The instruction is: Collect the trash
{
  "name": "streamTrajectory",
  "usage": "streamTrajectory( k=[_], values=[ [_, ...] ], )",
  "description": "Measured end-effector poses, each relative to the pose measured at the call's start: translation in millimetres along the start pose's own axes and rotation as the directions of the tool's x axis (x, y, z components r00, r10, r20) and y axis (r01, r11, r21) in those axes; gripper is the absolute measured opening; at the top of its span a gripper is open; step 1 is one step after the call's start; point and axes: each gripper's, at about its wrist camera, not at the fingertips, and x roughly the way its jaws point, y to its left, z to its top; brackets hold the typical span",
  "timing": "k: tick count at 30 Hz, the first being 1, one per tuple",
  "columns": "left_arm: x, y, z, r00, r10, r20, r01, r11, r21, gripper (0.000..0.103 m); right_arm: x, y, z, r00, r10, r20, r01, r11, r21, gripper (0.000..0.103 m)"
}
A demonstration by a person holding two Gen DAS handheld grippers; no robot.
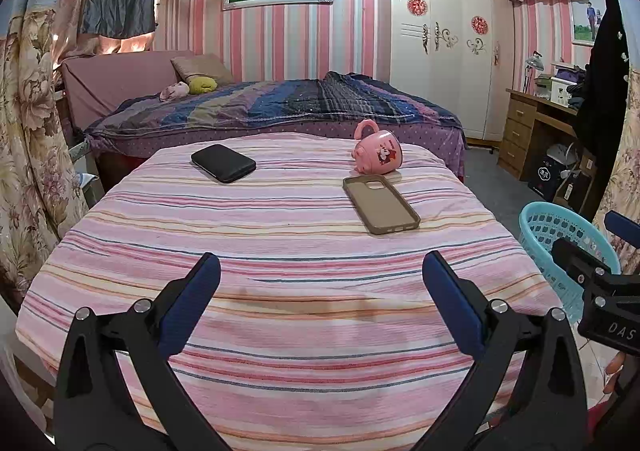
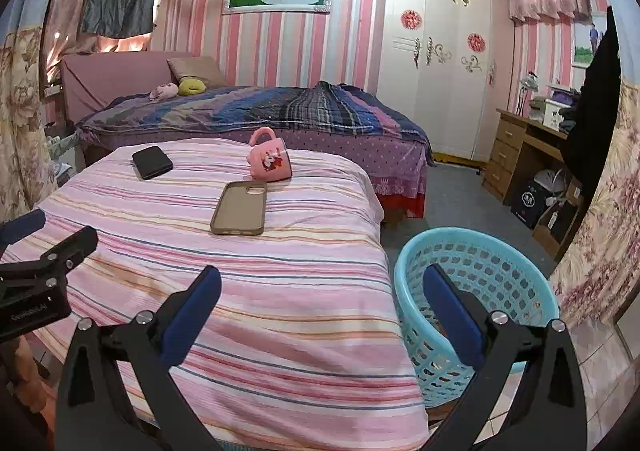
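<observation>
Here, 2 handheld grippers hover over the near end of a worktop (image 1: 280, 251) draped in a pink striped cloth, in a bedroom with pink striped walls. The left gripper (image 1: 320, 303) has its blue-padded fingers spread wide apart, released and grasping nothing, above the cloth's near edge. The right gripper (image 2: 320, 315) is likewise spread wide and empty, with 1 finger over the cloth and the other in front of a light blue plastic basket (image 2: 500, 251). That basket stands on the floor just beside the worktop's right edge; what lies in it cannot be made out clearly. On the cloth, 3 things lie toward the far end: a black case (image 1: 223, 163) at far left, a tan phone case (image 1: 380, 204) lying with its hollow side up at right of centre, and a pink mug (image 1: 378, 153) tipped on its side just behind the phone case, handle pointing up. No obvious scrap of trash can be told apart on the cloth. Beyond the worktop stands a bed (image 1: 280, 107) with a dark patterned cover.
</observation>
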Motion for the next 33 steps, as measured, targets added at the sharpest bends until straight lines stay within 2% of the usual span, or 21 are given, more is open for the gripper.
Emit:
streamTrajectory(
  k=[21, 33],
  values=[
    [-8.5, 2.0, 1.5, 0.999, -0.013, 0.041, 0.013, 1.000, -0.002, 0.098, -3.0, 5.3, 4.3, 0.999, -0.017, 0.042, 0.017, 1.000, -0.003, 0.098],
    [-6.4, 11.1, 2.0, 0.999, -0.022, 0.023, 0.023, 0.999, -0.035, 0.098, -2.8, 5.3, 4.7, 0.999, -0.022, 0.044, 0.022, 1.000, -0.006, 0.098]
  ],
)
